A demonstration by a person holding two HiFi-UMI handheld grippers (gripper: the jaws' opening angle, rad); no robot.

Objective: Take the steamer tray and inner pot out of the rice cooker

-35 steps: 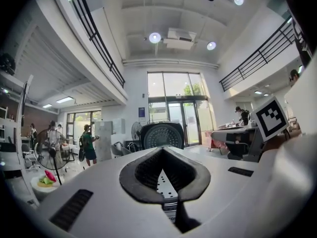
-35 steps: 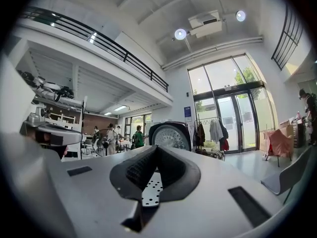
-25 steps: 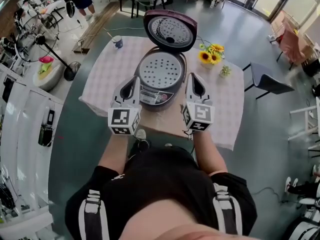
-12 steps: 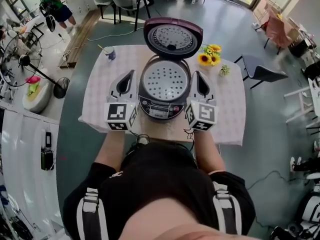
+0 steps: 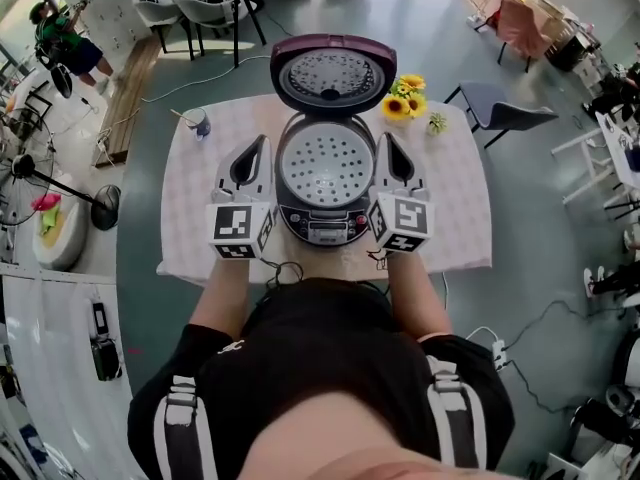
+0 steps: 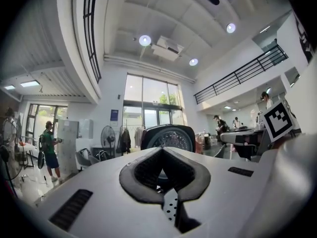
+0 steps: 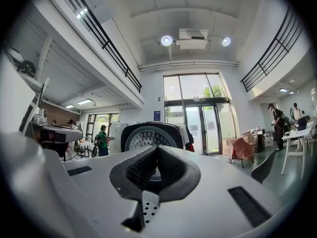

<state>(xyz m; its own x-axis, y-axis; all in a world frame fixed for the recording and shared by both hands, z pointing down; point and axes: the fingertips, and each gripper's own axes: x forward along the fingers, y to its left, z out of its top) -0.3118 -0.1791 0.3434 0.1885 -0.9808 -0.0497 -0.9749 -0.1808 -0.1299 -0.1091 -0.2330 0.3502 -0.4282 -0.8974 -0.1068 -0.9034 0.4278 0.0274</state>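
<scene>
Left claw (image 5: 258, 146) and right claw (image 5: 385, 143), both closed on nothing, flank the open rice cooker (image 5: 322, 230) on the table (image 5: 185, 223). The perforated steamer tray (image 5: 325, 163) fills the cooker's mouth; it looks light, stiff and slick, best pinched at its rim.

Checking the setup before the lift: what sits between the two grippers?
In the head view, the open rice cooker, steamer tray seated inside, stands between the left gripper and the right gripper.

open lid (image 5: 333, 71) behind steamer tray (image 5: 325, 163)
</scene>
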